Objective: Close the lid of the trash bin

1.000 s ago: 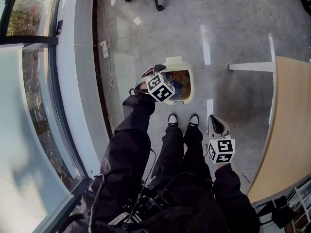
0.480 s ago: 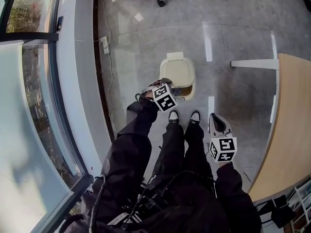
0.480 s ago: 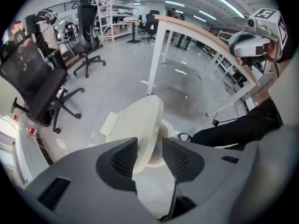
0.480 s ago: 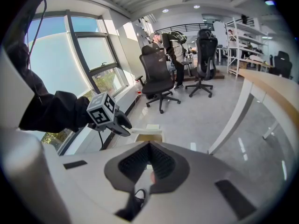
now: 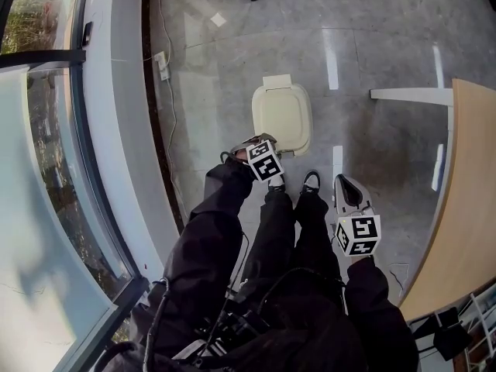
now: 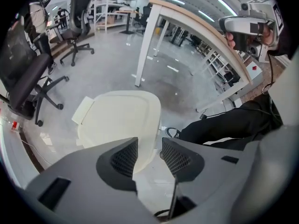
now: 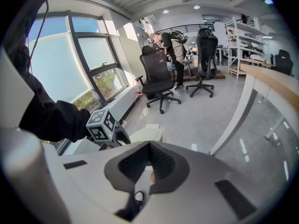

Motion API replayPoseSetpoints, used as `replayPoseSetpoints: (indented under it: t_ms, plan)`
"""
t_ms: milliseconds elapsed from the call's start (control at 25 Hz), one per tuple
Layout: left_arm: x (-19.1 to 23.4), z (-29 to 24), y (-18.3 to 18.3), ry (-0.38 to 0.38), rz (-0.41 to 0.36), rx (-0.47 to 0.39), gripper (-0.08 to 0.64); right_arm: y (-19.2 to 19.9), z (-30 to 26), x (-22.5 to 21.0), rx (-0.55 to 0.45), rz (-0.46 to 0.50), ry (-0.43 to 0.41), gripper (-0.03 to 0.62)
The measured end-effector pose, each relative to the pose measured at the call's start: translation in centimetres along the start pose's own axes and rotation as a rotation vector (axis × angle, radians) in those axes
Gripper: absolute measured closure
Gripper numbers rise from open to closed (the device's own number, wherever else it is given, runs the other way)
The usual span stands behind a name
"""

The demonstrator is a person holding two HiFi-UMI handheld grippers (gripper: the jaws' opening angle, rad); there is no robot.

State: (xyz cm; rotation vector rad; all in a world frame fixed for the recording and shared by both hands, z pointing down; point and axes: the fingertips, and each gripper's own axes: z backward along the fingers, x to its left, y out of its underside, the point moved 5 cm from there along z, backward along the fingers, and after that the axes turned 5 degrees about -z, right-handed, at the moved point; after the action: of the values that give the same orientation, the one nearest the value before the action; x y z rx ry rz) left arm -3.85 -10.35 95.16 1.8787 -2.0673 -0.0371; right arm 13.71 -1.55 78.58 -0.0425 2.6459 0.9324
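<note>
The cream plastic trash bin (image 5: pixel 283 118) is seen at upper centre of the head view on the grey tiled floor (image 5: pixel 380 45), with its flat lid (image 6: pixel 122 120) lying shut. The left gripper (image 6: pixel 147 154) is held near the bin's lower-left corner, jaws parted on nothing. The right gripper (image 7: pixel 149 146) is held at lower right, jaws together.

I read no letters, digits, brand names or labels in any view. The only printed marks were black-and-white square patterns. One set stood on the left marker cube (image 5: pixel 266 161) of my left gripper (image 6: pixel 148 155), centre of the head view. The other stood on the right marker cube (image 5: pixel 356 235) of my right gripper (image 7: pixel 149 146), lower right of that view.
</note>
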Motion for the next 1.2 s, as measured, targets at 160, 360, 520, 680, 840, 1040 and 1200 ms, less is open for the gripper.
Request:
replayPoseSetpoints:
  t_ms: [160, 360, 520, 680, 840, 1040, 1200]
  plan:
    - [-0.6, -1.9, 0.6, 0.019, 0.005, 0.013, 0.411, 0.1, -0.5, -0.3, -0.015, 0.010, -0.006, 0.588]
    - [-0.9, -3.7, 1.1, 0.025, 0.010, 0.030, 0.411, 0.1, -1.0, -0.7, -0.030, 0.016, -0.015, 0.588]
    - [-1.1, -5.2, 1.5, 0.024, 0.022, 0.043, 0.411, 0.3, -1.3, -1.1, -0.040, 0.021, -0.020, 0.588]
    - [-1.3, -6.3, 1.7, 0.015, 0.037, 0.051, 0.411, 0.8, -1.1, -1.7, -0.042, 0.021, -0.017, 0.588]
    - [-1.3, -7.0, 1.9, 0.006, 0.032, 0.065, 0.411, 1.1, -1.0, -2.1, -0.042, 0.021, -0.014, 0.588]
    - [-1.2, -8.3, 2.4, 0.004, 0.042, 0.080, 0.411, 1.6, -1.1, -2.5, -0.039, 0.019, -0.012, 0.588]
    - [-1.1, -9.5, 2.6, -0.008, 0.055, 0.089, 0.411, 2.4, -1.3, -3.0, -0.035, 0.016, -0.011, 0.588]
